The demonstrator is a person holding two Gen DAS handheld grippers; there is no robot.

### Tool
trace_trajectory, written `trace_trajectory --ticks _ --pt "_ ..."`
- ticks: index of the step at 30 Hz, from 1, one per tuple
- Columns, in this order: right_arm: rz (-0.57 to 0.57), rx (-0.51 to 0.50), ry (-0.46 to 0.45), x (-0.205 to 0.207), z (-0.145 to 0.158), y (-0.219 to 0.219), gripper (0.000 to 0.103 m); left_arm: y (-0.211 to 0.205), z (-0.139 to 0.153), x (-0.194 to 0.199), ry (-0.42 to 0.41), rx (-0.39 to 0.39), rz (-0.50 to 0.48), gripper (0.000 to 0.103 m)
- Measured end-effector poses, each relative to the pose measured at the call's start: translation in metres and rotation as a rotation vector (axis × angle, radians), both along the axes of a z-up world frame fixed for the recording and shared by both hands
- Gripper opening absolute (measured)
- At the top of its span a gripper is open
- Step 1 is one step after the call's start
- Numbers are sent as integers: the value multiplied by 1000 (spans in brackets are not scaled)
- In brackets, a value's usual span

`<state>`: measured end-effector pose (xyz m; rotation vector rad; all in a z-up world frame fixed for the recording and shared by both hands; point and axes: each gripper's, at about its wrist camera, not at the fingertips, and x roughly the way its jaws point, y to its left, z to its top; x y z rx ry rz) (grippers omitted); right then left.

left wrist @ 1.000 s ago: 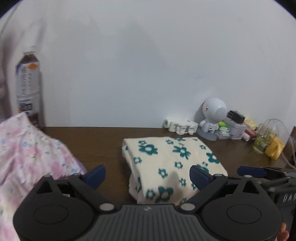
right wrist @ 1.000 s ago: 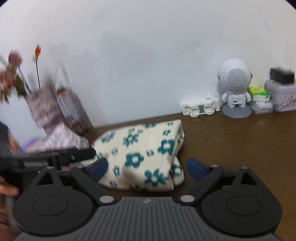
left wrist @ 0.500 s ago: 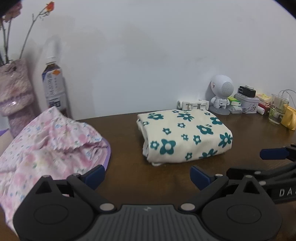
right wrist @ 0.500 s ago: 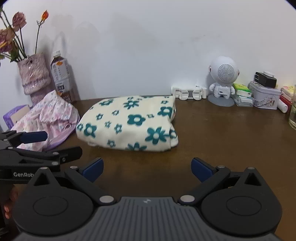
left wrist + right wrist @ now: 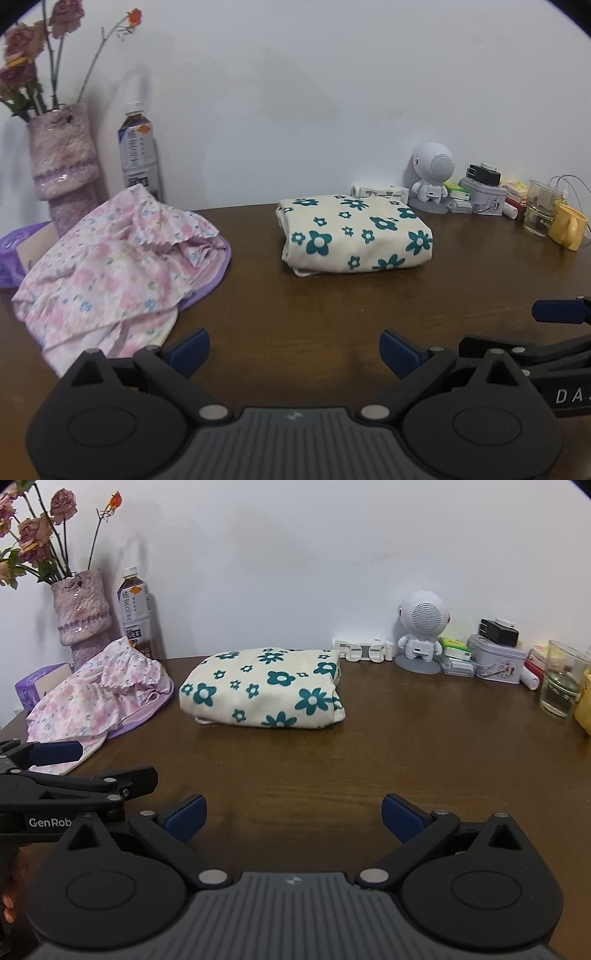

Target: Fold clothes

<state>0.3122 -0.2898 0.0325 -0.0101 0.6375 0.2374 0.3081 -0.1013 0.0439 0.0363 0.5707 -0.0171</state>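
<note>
A cream garment with teal flowers (image 5: 354, 232) (image 5: 266, 686) lies folded into a neat block at the back middle of the brown table (image 5: 332, 306). A crumpled pink floral garment (image 5: 110, 269) (image 5: 96, 694) lies in a heap on the left, over a purple item. My left gripper (image 5: 293, 349) is open and empty, low over the table's near part, well short of both garments. My right gripper (image 5: 291, 816) is open and empty too, beside the left one. Each gripper shows at the edge of the other's view.
A purple vase with dried roses (image 5: 79, 609) and a drink bottle (image 5: 135, 609) stand at the back left. At the back right are a white robot-shaped speaker (image 5: 421, 627), a white clip (image 5: 364, 651), a tin (image 5: 496, 661), a glass (image 5: 561, 681) and a yellow mug (image 5: 565, 227).
Both grippers have pulled back from the folded flowered garment toward the table's near edge. The garment now looks smaller and farther, and the vase and bottle have come into view.
</note>
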Motion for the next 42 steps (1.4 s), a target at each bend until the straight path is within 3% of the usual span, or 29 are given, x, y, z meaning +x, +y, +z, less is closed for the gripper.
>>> trace_trajectory --ticks 28,42 --pt "-2 20 -13 -189 -1 -10 103 -19 -4 -197 -45 68 -22 99" --pt "-18 34 -27 -254 -17 -6 103 -7 -17 -256 -22 27 -39 99"
